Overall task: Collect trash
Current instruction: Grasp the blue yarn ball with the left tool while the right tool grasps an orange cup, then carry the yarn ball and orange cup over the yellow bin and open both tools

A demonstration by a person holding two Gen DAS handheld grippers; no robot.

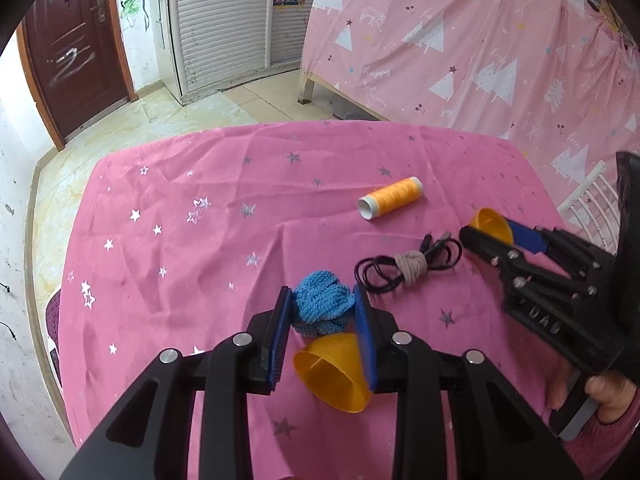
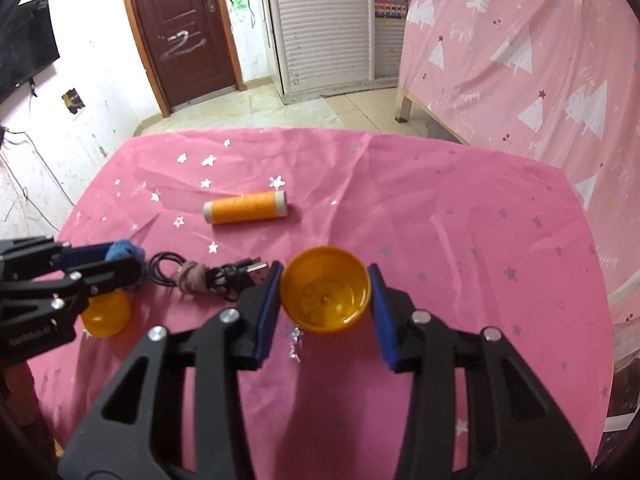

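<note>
Two wrist views of a table under a pink star-print cloth. Left gripper: its blue pads press both sides of a blue knit wad, so it is clamped on the wad, which it holds above an orange cup lying tipped near the table's near edge, mouth toward the camera. Right gripper: its pads touch opposite sides of a second orange cup, clamped on it, mouth toward the lens, over the middle of the table.

Writing: raised letters on the right gripper's body in the left view read roughly "DAS", partly blurred; a pale line of print on the left gripper's body in the right view is too blurred to read. "Happy" shows in script on the pink tree-print curtain in both views. A colourful chart hangs on the grey slatted cabinet; its text is too small to read. White scrawl marks the brown door.

Both views show an orange spool lying on its side toward the far edge, and a black cable coiled and tied with a beige band, between the two grippers.

Only the left view shows the person's hand on the right gripper's handle, and a white chair back beyond the right edge. Only the right view shows a dark wall screen at far left and the inside of the held cup.
</note>
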